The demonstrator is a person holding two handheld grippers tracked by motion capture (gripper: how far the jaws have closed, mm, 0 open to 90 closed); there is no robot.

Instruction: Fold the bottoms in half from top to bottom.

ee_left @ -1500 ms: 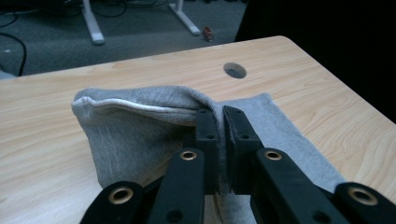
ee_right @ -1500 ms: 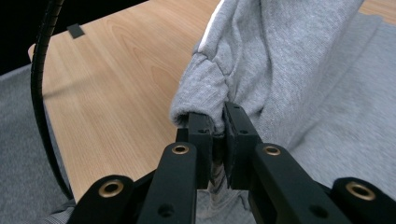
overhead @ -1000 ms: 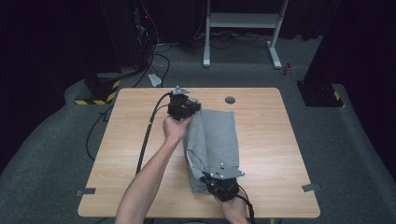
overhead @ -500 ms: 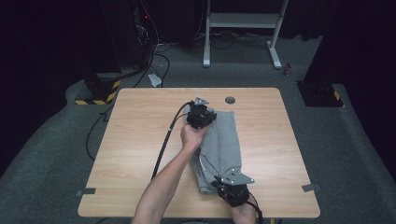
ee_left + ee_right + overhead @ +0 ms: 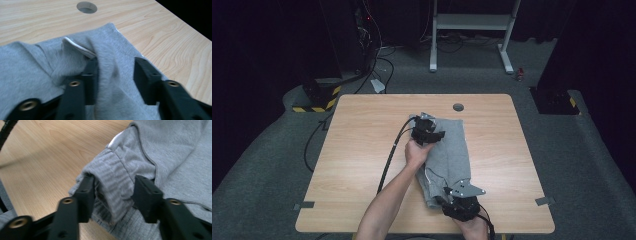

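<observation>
At six o'clock on the counter (image 5: 362, 150), nearest the person, the right gripper (image 5: 460, 202) sits over the near end of a folded grey garment (image 5: 452, 150). Its fingers (image 5: 146, 195) have just been opening and now stand spread on either side of the ribbed cuff (image 5: 113, 182); a roll of fabric lies between them, but the pads look clear of it rather than pinching. The step in hand seems to be letting go after a fold, so this hand should lift straight up without dragging the cuff, otherwise the layer underneath slides off its edge.

The garment runs as a long strip from about six o'clock up to twelve, slightly right of the middle of the counter. A white cord (image 5: 428, 172) pokes out along its left edge; it would be tidier tucked under before any further fold.

At the far end, around twelve o'clock, the left gripper (image 5: 428, 131) rests on the top corner of the cloth. Its fingers (image 5: 145, 80) have also just been opening and are apart, with a soft ridge of fabric standing between them, untouched on the right side as far as I can judge. A white inner label (image 5: 80, 48) shows just beyond. Lift gently here, then smooth the ridge flat.

Beyond lies a round cable hole (image 5: 458, 106).
</observation>
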